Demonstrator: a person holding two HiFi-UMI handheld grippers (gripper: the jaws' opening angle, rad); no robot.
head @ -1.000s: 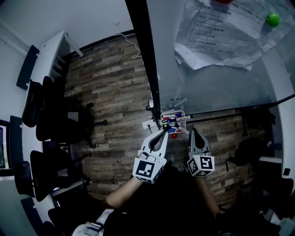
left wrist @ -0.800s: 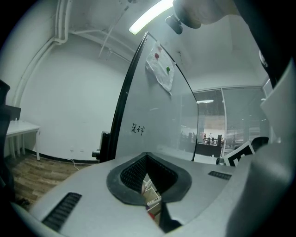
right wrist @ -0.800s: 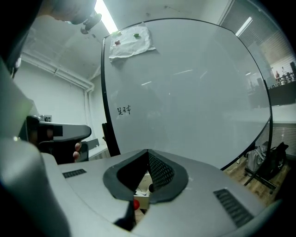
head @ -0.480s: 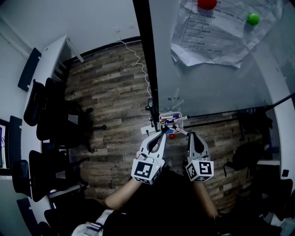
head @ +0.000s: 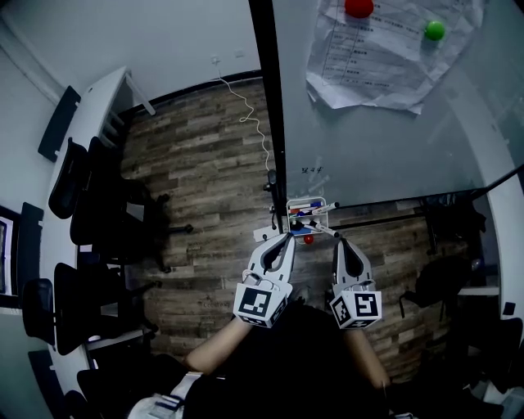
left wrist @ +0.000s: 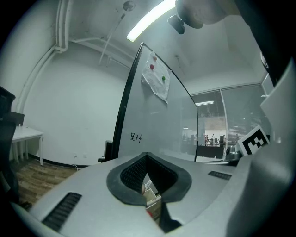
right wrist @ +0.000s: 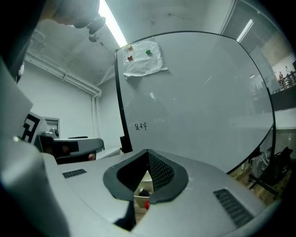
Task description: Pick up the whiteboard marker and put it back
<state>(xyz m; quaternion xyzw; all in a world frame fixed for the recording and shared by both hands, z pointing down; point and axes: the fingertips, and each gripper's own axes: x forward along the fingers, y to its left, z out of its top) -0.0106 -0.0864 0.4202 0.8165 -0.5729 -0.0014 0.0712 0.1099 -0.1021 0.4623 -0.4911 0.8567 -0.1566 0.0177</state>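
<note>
We take the white marker tray (head: pixel 306 200) as our fixed point. It hangs at the lower edge of the whiteboard (head: pixel 393 147), just beside the board's black frame (head: pixel 266 98). Several whiteboard markers (head: pixel 304 214) lie in it, with red, blue and dark parts. One capped marker (head: pixel 326 208), pale with a dark end, sticks out over the tray's right side. A slanted marker (head: pixel 322 229) runs from the tray's lower right corner toward the right gripper (head: pixel 337 240); we cannot tell whether it touches the tips.

The left gripper (head: pixel 287 238) is just below the tray's lower left corner and points at it. Its jaws are together and nothing is between them; in the left gripper view, part of the tray shows through the gap under the closed tips. The right gripper is just below the tray's lower right corner. Its jaws are also pressed together, and the right gripper view shows nothing between the pads.

A small red round thing (head: pixel 309 239) sits just under the tray, between the two grippers' tips. A little above the tray there is dark handwriting (head: pixel 311 169) on the board. Much higher hang crumpled paper sheets (head: pixel 385 61) with a red magnet (head: pixel 358 6) and a green magnet (head: pixel 435 30). To the tray's left lies the wooden floor (head: pixel 205 172) with a white cable (head: pixel 254 123). Dark chairs (head: pixel 90 221) stand farther left.
</note>
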